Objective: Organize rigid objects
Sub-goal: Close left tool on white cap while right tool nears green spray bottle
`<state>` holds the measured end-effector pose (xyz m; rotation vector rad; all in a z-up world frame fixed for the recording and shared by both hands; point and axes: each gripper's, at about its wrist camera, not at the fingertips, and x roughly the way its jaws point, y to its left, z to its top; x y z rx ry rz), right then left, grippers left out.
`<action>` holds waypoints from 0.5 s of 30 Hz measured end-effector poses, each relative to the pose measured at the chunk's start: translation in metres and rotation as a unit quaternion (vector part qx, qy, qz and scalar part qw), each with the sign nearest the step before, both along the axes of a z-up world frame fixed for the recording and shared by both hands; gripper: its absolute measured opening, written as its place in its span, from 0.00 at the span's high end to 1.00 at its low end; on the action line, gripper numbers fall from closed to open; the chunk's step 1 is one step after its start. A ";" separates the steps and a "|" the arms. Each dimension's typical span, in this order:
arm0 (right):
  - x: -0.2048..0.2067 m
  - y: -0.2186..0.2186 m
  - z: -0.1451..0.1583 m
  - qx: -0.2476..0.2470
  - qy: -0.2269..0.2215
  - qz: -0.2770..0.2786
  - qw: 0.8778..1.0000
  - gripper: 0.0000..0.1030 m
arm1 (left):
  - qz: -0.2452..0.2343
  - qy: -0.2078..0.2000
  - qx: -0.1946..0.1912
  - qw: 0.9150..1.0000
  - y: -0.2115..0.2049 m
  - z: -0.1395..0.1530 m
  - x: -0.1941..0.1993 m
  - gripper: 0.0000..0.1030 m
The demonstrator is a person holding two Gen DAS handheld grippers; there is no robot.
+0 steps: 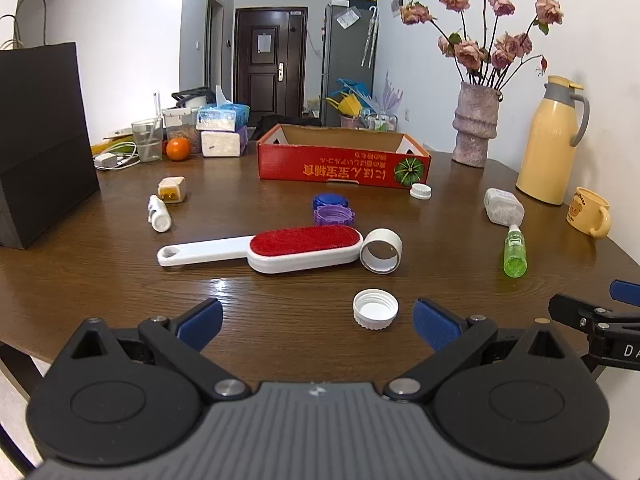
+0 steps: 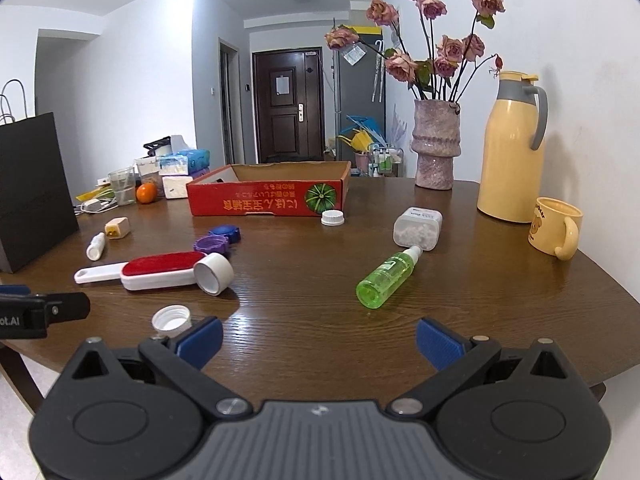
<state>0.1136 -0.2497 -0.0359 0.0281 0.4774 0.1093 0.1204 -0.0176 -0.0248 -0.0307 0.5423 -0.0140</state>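
Dark wooden table (image 1: 120,280), red box (image 1: 344,162), lint brush (image 1: 260,249), scattered caps, bottles, vase (image 1: 476,126), mug (image 1: 590,212)

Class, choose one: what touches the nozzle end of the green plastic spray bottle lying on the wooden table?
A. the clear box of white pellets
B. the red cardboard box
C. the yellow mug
A: the green plastic spray bottle points its nozzle against the clear box of white pellets.

The right gripper (image 1: 612,312) enters the left wrist view only partly, cut off at the frame's right edge. The black paper bag (image 1: 40,140) runs past the left edge. The inside floor of the red cardboard box (image 1: 344,164) is hidden behind its front wall. The printed lettering on the box is too distorted to read. The cluttered items behind the glass (image 1: 147,140) blur together.
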 end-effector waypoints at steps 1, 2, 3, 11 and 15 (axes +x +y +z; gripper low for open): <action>0.003 -0.001 -0.001 -0.001 0.001 -0.002 1.000 0.00 | -0.001 0.003 0.001 1.000 -0.001 -0.001 0.003 0.00; 0.006 -0.002 -0.002 -0.001 0.003 -0.003 1.000 0.00 | -0.004 0.005 0.000 1.000 -0.002 -0.002 0.006 0.00; 0.008 -0.003 -0.003 -0.002 0.004 -0.005 1.000 0.00 | -0.007 0.006 -0.001 1.000 -0.003 -0.003 0.009 0.00; 0.029 -0.011 -0.015 -0.004 0.019 -0.017 1.000 0.00 | -0.017 0.021 0.002 1.000 -0.012 -0.014 0.032 0.00; 0.040 -0.014 -0.021 -0.003 0.028 -0.021 0.999 0.00 | -0.019 0.031 0.011 0.999 -0.018 -0.022 0.046 0.00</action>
